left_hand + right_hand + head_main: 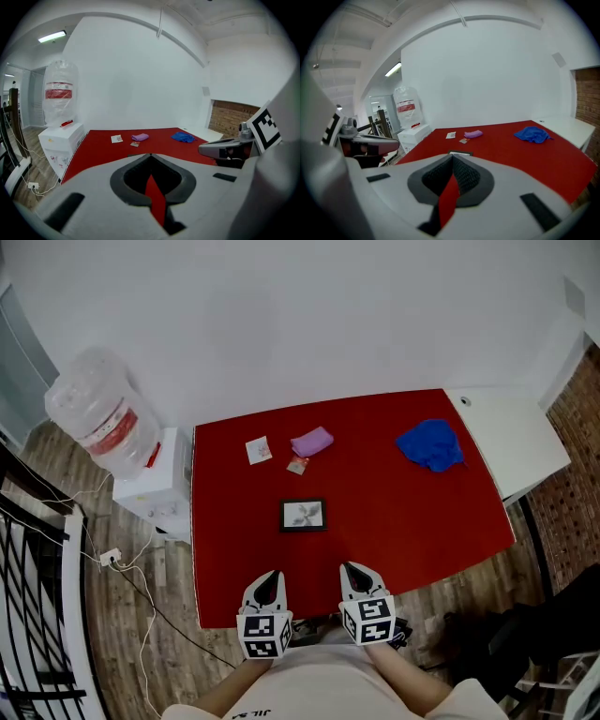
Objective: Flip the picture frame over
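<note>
Listing from the picture frame point(303, 515) outward.

- **Frame:** flat on the red table point(422, 531), picture side up. Its long axis runs left to right across my head view.
- **Bearing:** it lies ahead of both my claws, near but not touching, roughly between the lines they point along. I judge it a shade closer to the left gripper point(269, 579) than the right gripper point(353, 570).
- **Claws:** both clenched on nothing, over the table's near edge.
- **Beyond the frame:** a small packet point(298, 464), a white card point(258, 450) and a purple pouch point(312, 442).
- **Far right of the table:** a blue cloth point(430, 445), well apart from the frame.
- **Room:** a white side table point(511, 437) on the right and a water dispenser point(98, 418) on the left, with a white wall behind.
</note>
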`<state>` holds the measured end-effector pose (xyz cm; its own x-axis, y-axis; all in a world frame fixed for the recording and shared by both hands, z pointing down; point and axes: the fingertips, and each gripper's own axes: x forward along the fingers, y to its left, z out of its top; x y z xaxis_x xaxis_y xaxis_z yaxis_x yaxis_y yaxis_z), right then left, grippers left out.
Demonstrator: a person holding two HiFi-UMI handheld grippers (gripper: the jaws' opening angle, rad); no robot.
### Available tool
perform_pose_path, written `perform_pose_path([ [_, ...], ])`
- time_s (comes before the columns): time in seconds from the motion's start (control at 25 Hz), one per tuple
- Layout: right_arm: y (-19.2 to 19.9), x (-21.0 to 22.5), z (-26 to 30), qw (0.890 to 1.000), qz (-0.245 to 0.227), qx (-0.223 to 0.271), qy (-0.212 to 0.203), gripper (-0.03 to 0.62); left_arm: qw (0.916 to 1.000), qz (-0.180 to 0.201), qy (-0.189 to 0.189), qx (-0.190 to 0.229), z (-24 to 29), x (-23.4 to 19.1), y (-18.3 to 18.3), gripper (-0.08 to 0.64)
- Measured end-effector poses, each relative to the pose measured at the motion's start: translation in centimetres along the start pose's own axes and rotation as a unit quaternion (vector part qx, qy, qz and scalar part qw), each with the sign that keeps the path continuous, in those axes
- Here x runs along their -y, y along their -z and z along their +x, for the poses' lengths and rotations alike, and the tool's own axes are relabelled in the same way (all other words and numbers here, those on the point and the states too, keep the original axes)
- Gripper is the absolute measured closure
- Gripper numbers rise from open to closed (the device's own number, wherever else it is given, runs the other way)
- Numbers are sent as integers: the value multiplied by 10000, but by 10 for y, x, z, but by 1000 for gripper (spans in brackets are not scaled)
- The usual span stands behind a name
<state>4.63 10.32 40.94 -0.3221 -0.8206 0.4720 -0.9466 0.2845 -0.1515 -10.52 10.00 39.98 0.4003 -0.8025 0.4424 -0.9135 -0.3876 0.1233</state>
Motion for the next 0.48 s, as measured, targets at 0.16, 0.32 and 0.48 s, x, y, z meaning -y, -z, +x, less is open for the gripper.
perform_pose_path([
  [0.16,-5,14,13,9999,15,-129,-35,588,9999,-127,-101,40,15,-3,-12,554],
  [0.32,-13,20,30,9995,-137,-242,-167,588,9993,-272,-179,206,31,-12,-26,554],
  [0.48,-18,26,49,9990,-198,-318,-247,588,9989,-306,-290,197,52,-22,-32,554],
])
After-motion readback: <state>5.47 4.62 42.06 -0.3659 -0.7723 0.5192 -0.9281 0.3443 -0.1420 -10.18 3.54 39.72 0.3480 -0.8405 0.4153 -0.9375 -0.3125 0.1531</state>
